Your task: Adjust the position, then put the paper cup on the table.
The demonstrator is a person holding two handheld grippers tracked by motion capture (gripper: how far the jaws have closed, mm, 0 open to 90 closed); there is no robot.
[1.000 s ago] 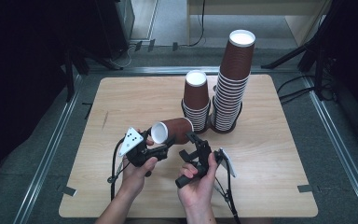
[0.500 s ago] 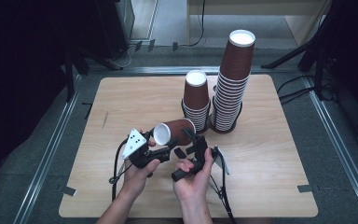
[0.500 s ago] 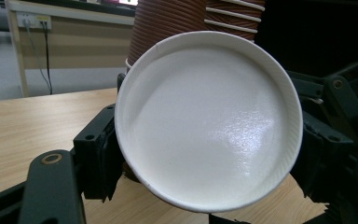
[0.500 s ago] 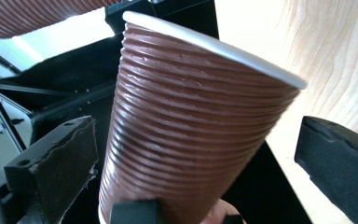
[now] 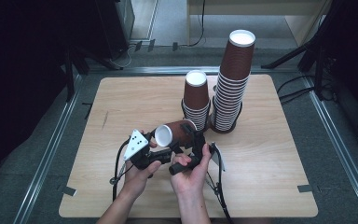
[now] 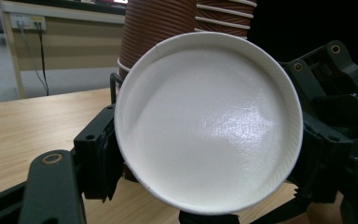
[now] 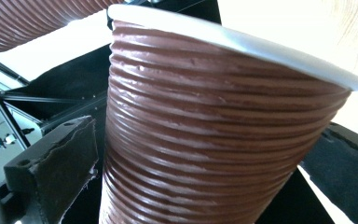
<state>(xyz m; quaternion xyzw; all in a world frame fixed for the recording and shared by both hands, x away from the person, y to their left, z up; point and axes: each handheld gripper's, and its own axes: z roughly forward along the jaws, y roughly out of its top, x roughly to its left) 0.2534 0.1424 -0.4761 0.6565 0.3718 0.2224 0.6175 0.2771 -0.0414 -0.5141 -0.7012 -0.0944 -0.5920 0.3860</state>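
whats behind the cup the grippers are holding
Behind the held cup stand the short cup stack and the tall cup stack; the cup hides part of the short stack's base.

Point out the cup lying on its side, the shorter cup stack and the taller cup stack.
cup lying on its side (image 5: 177, 132): high view, on its brown ribbed wall.
shorter cup stack (image 5: 196, 95): high view, on the top cup's side.
taller cup stack (image 5: 229, 93): high view, on the middle ribs.

- I see open tabletop left and near-right of my grippers.
- Beyond them, the short cup stack and tall cup stack block passage.
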